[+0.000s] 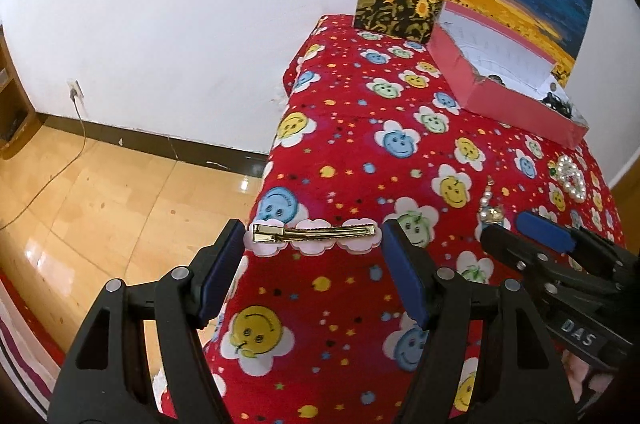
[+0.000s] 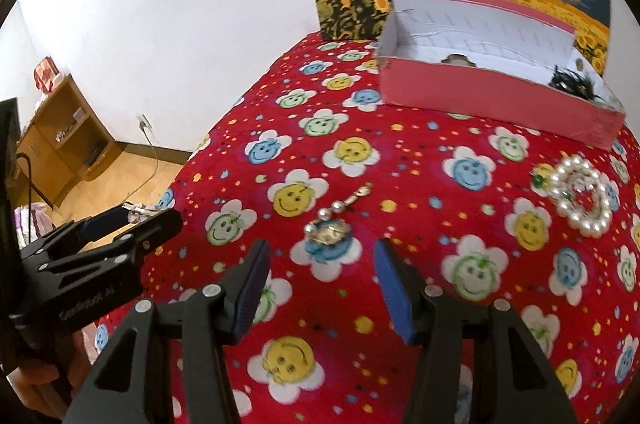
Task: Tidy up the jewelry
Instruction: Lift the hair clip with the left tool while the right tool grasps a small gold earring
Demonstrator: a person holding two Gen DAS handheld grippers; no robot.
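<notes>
- My left hand-held gripper (image 1: 313, 253) hangs with jaws wide and empty; the gold hair clip (image 1: 314, 233) lies just ahead between them, long axis crosswise, spanning tip to tip.
- My right hand-held gripper (image 2: 320, 266), also wide and empty, faces the pearl brooch (image 2: 328, 230) just ahead on the table.

Gold hair clip (image 1: 314, 233), pearl brooch (image 2: 582, 201) and earring (image 2: 332, 224) lie on the cloth.

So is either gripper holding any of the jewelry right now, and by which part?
Nothing is held. The left gripper stands open around the gold hair clip, its fingers clear of both ends; the right gripper is open before the earring.
</notes>
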